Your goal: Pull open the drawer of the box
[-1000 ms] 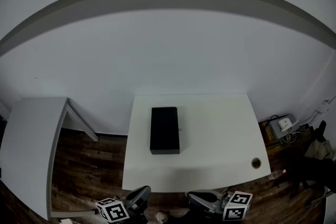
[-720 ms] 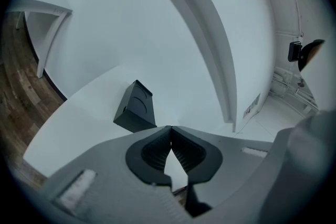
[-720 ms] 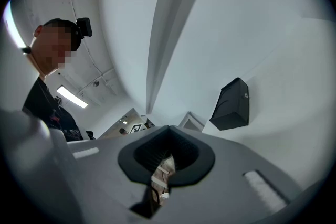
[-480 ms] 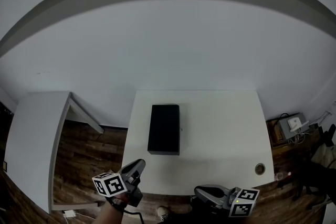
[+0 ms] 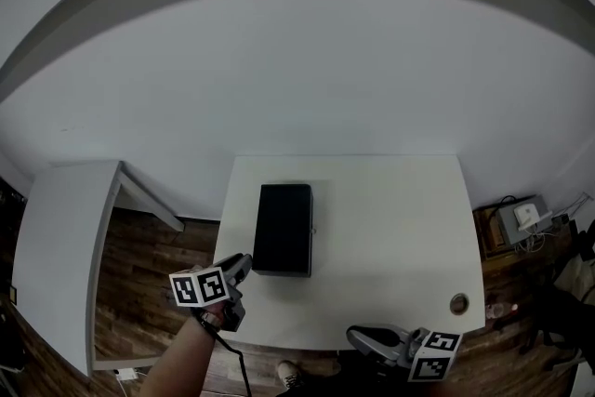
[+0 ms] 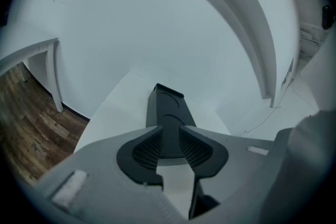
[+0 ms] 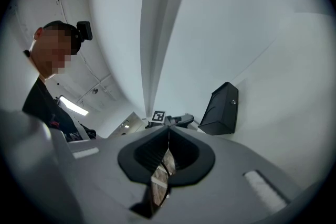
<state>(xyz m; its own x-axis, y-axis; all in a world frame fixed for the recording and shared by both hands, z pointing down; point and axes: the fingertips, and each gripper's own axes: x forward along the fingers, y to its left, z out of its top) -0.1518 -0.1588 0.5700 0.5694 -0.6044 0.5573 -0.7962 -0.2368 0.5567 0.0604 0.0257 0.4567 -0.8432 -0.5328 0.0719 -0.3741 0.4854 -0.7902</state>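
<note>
Blk box (image 5: 283, 228), wht table (image 5: 390, 246)

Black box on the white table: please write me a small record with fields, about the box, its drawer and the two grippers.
black rectangular box: lies flat on the white table, left of its middle
drawer knob: small, on a side face; nothing is pulled out of the box
left gripper: jaws apart, empty, pointing at the box's near end, close to it
right gripper: jaws together, empty, at the table's near edge
round hole: in the table's near right corner
</note>
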